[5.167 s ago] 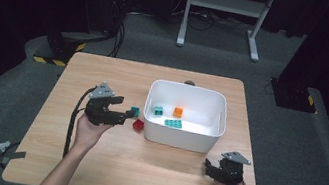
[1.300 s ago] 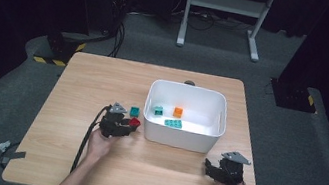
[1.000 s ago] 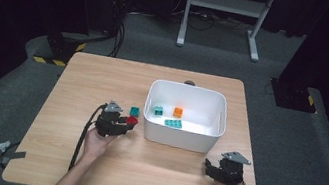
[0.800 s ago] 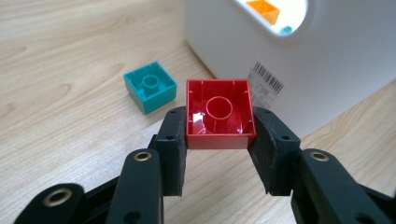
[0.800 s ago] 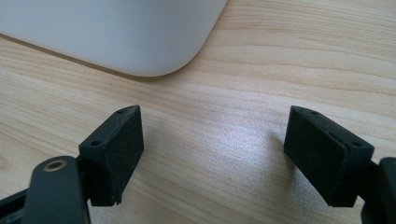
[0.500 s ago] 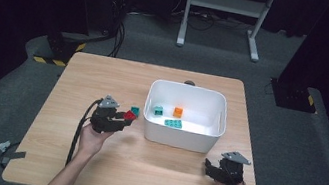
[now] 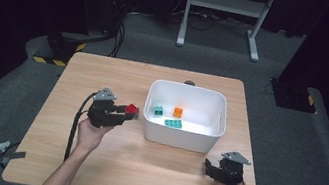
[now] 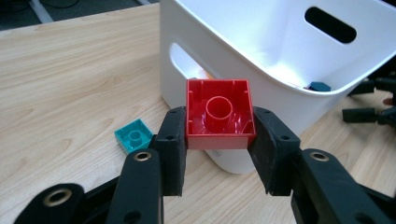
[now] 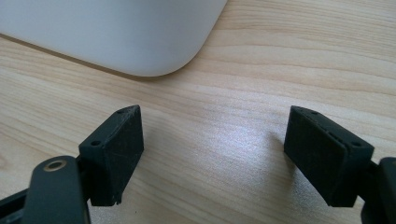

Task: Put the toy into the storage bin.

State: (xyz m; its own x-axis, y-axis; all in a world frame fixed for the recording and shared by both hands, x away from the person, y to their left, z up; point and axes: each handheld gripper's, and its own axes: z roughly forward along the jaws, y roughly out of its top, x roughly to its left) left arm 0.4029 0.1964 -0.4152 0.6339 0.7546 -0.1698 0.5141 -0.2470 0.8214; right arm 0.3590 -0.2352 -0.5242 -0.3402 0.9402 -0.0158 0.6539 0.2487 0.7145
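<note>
Bricks are being gathered into the white bin (image 7: 216, 131), judging by the three already inside: a teal block (image 7: 158, 110), an orange block (image 7: 178, 111) and a flat teal plate (image 7: 173, 123). Left of the bin's left wall, the left gripper (image 8: 219, 140) clamps a red brick (image 8: 219, 113) by two opposite sides, hollow underside toward its camera, raised above the tabletop so it can clear the rim. Below it a small teal brick (image 8: 134, 135) lies on the wood (image 7: 105, 70), probably next. Near the front right corner, the right gripper (image 9: 212, 154) rests with jaws spread, empty, out of the way.
</note>
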